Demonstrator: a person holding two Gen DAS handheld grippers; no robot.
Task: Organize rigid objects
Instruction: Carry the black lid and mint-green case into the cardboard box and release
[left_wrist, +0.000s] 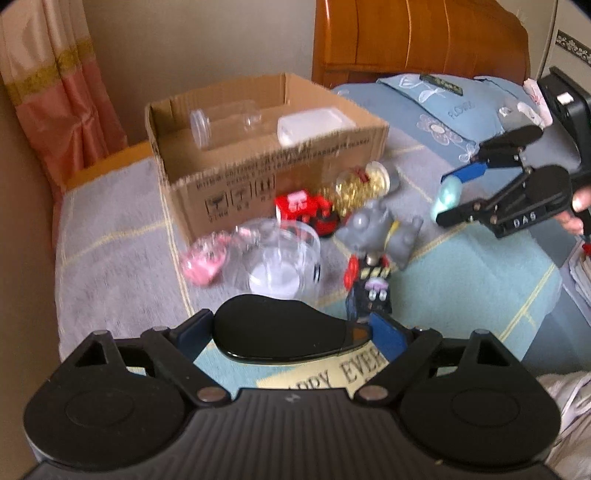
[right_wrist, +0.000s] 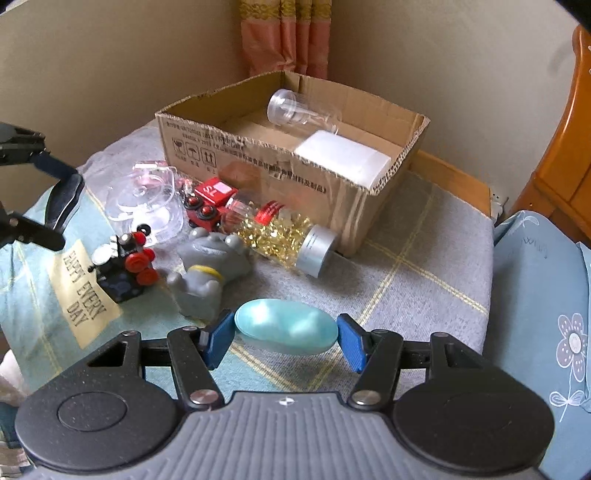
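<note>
The cardboard box (right_wrist: 291, 155) sits open on the bed (right_wrist: 424, 229), and everything else is easiest placed from it. Inside it lie a clear plastic jar (right_wrist: 299, 109) on its side towards the far wall and a white lidded container (right_wrist: 343, 158) against the near wall.

Just in front of the box, touching or nearly touching its printed side, a jar of gold capsules (right_wrist: 280, 230) lies on its side with its silver cap pointing right. Left of that jar is a red toy vehicle (right_wrist: 210, 201), and in front of it a grey toy animal (right_wrist: 208, 273) lies tipped over. Further left of the box stand a clear glass bowl (right_wrist: 144, 206) and a small black toy with red wheels (right_wrist: 123, 266), the latter at the edge of a "HAPPY EVERY DAY" patch on the blanket.

The right gripper (right_wrist: 286, 332), nearer than all of these and well in front of the box, is clenched on a pale turquoise egg-shaped object (right_wrist: 286, 326), a blue pad pressing each end.

The left gripper (left_wrist: 284, 332), off to the box's left front, grasps a black computer mouse (left_wrist: 280, 332) between its fingers, held above the blanket.
</note>
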